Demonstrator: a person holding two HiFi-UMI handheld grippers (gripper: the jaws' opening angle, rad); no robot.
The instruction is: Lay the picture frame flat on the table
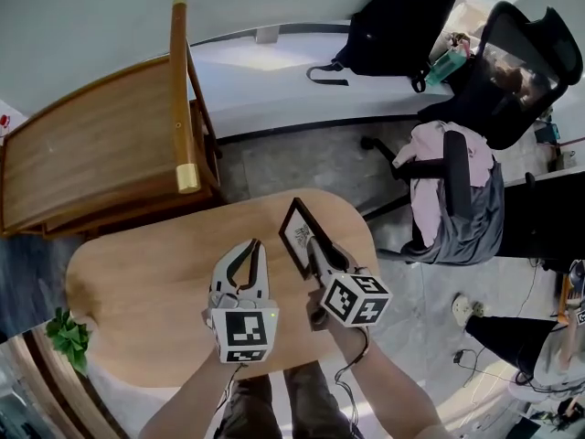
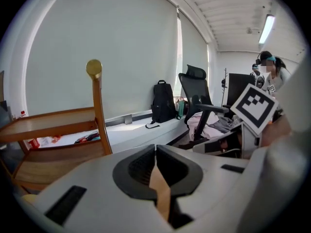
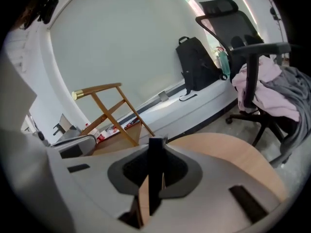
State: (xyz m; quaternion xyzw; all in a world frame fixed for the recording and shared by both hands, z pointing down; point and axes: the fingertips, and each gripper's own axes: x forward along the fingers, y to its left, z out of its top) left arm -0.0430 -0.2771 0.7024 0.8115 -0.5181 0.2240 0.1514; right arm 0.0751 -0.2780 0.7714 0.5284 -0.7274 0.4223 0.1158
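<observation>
The picture frame (image 1: 296,233), black-edged with a pale print, stands tilted on the far right part of the oval wooden table (image 1: 137,291). My right gripper (image 1: 314,248) is shut on its near edge. In the right gripper view the frame (image 3: 156,166) shows edge-on as a dark bar clamped between the pads of that gripper (image 3: 156,152). My left gripper (image 1: 249,256) hovers just left of the frame, apart from it. Its jaws are shut with nothing between them, as the left gripper view (image 2: 155,154) shows.
A wooden chair (image 1: 101,154) stands beyond the table's far left. An office chair draped with clothes (image 1: 457,190) is to the right, and a black backpack (image 1: 398,21) rests on the white ledge. A small green plant (image 1: 69,337) sits off the table's near left edge.
</observation>
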